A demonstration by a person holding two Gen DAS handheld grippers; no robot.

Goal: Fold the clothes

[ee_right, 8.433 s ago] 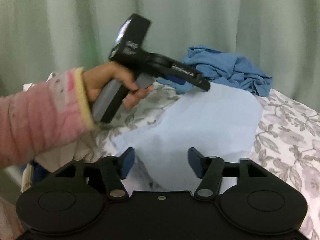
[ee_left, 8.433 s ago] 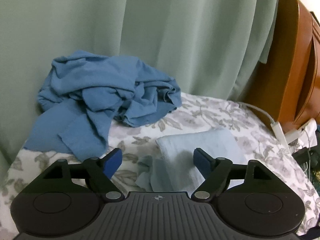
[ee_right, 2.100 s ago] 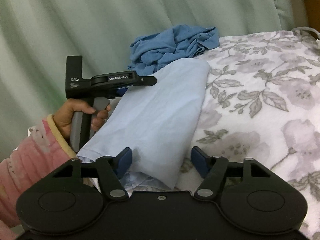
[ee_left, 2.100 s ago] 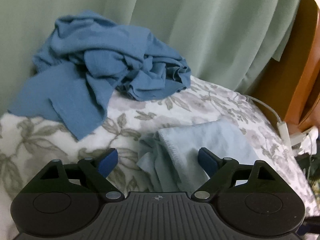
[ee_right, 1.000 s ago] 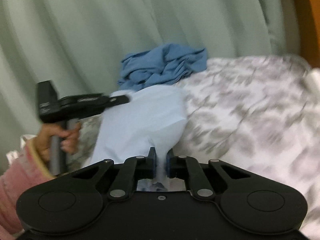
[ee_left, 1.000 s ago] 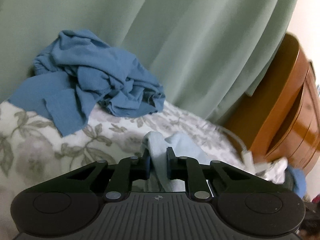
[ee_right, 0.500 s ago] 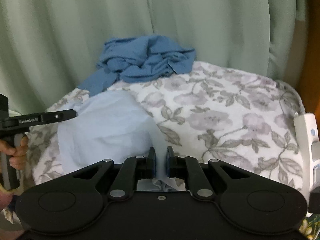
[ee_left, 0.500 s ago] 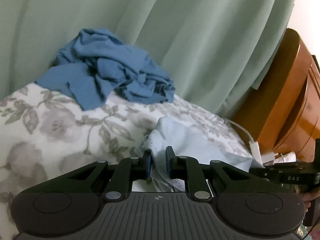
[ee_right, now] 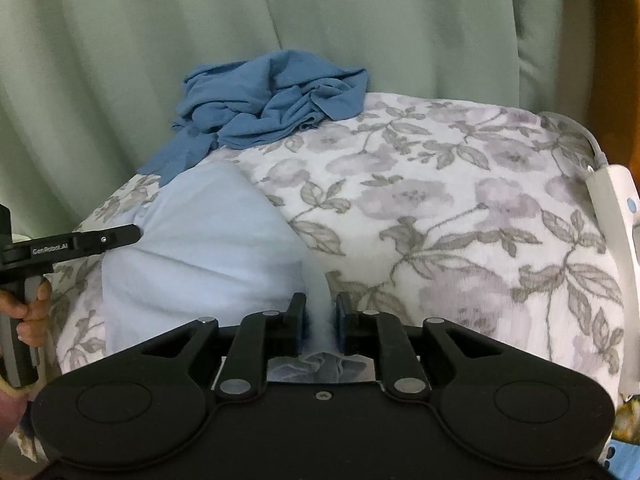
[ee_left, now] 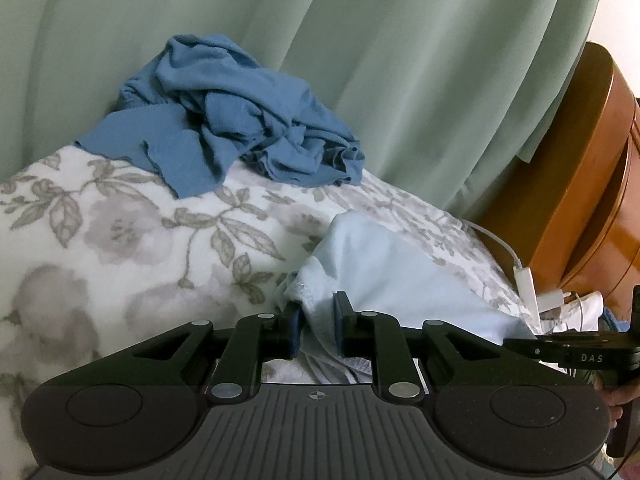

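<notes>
Pale blue cloth (ee_right: 200, 248) is lying on the flowered bedspread (ee_right: 460, 208), stretched between the two tools, each of which is pinching a bunched edge of it. In the left wrist view, the left tool (ee_left: 316, 330) is gripping a lacy, gathered corner of the cloth (ee_left: 400, 280) between its blue pads, the jaws standing nearly together with the fabric pressed between them. In the right wrist view, the right tool (ee_right: 320, 324) is holding a narrow rope of the same cloth between its pads; its jaws are opening slightly at this moment, with the fabric still filling the gap and touching both pads. A hand (ee_right: 28, 312) in a pink sleeve is showing at the left edge there, gripping the left tool's handle. Farther back, a crumpled darker blue garment (ee_left: 236, 116) is sitting heaped on the bedspread against the green curtain (ee_left: 360, 40), well apart from the pale cloth. A white cable (ee_left: 520, 272) is lying at the bed's edge beside a wooden cabinet (ee_left: 592, 184).
</notes>
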